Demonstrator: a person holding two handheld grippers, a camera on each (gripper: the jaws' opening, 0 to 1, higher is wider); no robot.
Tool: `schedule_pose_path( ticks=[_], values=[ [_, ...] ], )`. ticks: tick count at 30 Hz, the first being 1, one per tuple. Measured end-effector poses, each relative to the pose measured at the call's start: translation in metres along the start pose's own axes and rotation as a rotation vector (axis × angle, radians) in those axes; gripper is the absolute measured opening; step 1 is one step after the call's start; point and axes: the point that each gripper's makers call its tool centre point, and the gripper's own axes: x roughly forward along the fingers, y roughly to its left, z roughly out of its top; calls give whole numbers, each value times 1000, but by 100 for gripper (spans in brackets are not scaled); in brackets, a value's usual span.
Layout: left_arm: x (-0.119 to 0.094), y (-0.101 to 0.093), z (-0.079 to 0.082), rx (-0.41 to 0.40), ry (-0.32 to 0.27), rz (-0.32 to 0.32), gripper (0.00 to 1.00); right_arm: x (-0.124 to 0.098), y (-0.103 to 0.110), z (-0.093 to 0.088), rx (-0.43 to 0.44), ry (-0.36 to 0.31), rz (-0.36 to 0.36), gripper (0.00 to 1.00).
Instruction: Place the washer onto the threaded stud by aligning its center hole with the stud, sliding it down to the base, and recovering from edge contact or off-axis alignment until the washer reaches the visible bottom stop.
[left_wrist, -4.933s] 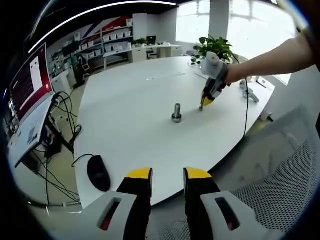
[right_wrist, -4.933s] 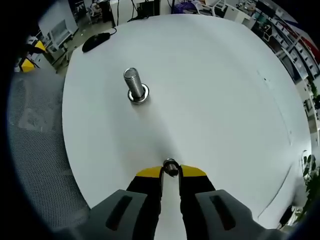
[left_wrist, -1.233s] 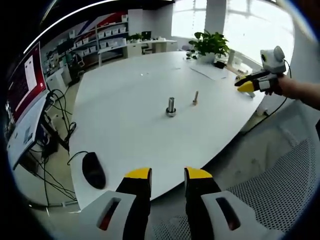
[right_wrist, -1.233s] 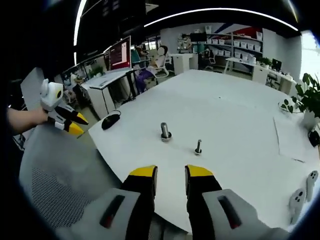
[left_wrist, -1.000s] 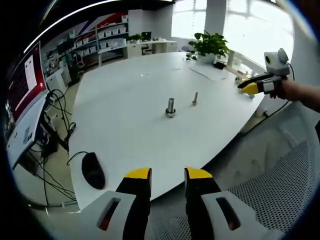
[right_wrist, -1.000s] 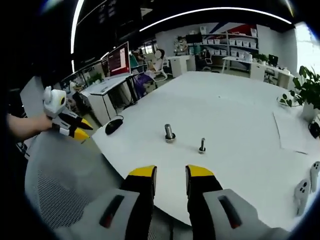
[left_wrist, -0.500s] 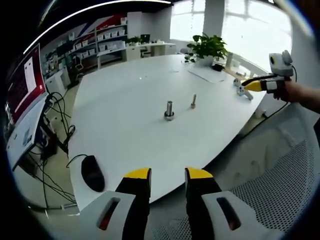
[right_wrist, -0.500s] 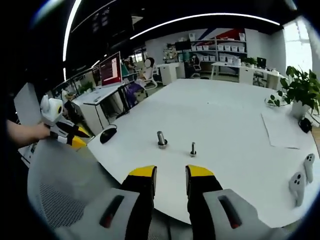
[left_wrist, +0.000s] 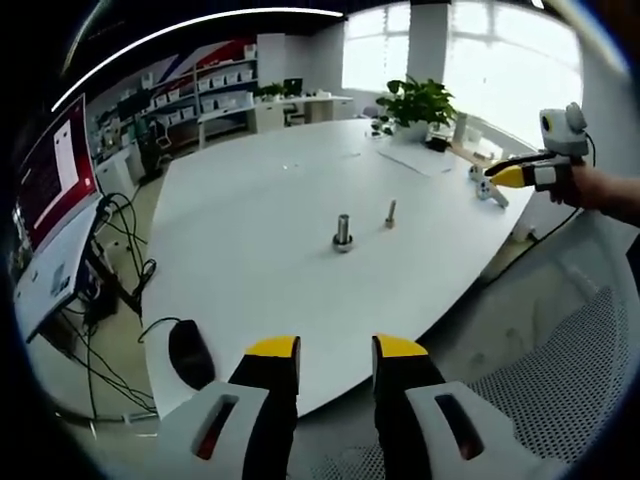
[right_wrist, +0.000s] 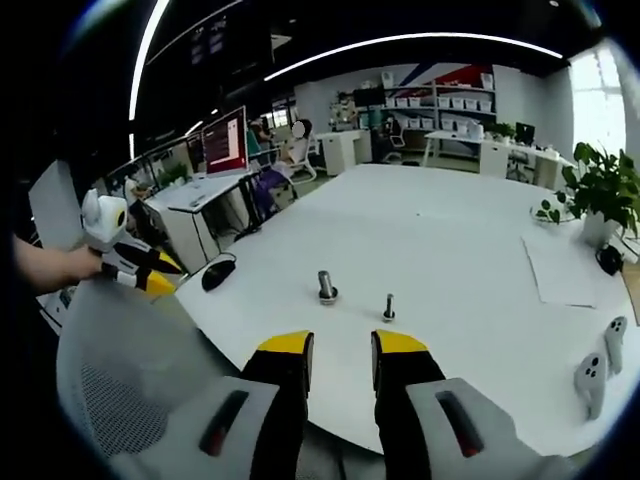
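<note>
Both grippers hang off the near edge of the white table (left_wrist: 250, 220), over a mesh chair (right_wrist: 120, 400). In the left gripper view, the left gripper (left_wrist: 335, 350) has its yellow-tipped fingers (left_wrist: 272, 352) apart with nothing between them. Same story in the right gripper view: the right gripper (right_wrist: 335, 345) shows parted fingers (right_wrist: 285, 347), empty. A black mouse (left_wrist: 190, 352) sits by the table's near-left edge with its cable trailing off. Out in the middle of the table, the threaded stud (left_wrist: 343, 232) stands upright on its wide base; whether the washer sits at the bottom is too small to tell. Just beside it stands a smaller bolt (left_wrist: 391, 212), apart from the stud. Toward the far corner, a sheet of paper (right_wrist: 560, 270) and a potted plant (left_wrist: 418, 100).
</note>
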Motion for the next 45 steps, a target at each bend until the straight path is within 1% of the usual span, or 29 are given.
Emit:
schedule_pose_path(
  ticks=[3, 4, 6, 8, 12, 14, 17, 21, 24, 27, 29, 31, 36, 45],
  values=[
    [-1, 2, 2, -4, -11, 11, 27, 1, -1, 1, -3, 2, 1, 26],
    [-1, 3, 2, -8, -14, 13, 27, 1, -1, 3, 11, -4, 5, 26],
    [-1, 3, 1, -11, -9, 15, 27, 0, -1, 5, 24, -14, 5, 27],
    [0, 3, 1, -5, -2, 14, 27, 0, 0, 3, 50, -11, 6, 27],
    [0, 3, 0, -8, -2, 16, 27, -2, 3, 2, 55, -19, 12, 29],
    [0, 4, 1, -3, -3, 21, 27, -1, 0, 4, 39, -27, -4, 30],
    [0, 4, 0, -3, 1, 20, 27, -1, -6, 2, 36, -22, -35, 31],
    [0, 3, 0, 0, 4, 19, 27, -3, -16, -8, 39, 5, -77, 32],
    [0, 2, -1, 3, 11, 20, 27, -4, -19, -12, 59, 17, -83, 32],
    [0, 2, -2, 1, 13, 20, 27, -5, -22, -15, 53, 23, -99, 32],
    [0, 1, -3, 5, 19, 21, 27, -5, -24, -19, 27, 46, -113, 32],
    [1, 2, -4, 5, 21, 22, 27, -4, -24, -23, 21, 61, -111, 32],
    [0, 2, -4, 0, 20, 25, 27, -5, -25, -22, 28, 53, -116, 32],
    [1, 2, -6, -6, 27, 16, 27, -6, -28, -27, 57, 72, -131, 32]
  ],
)
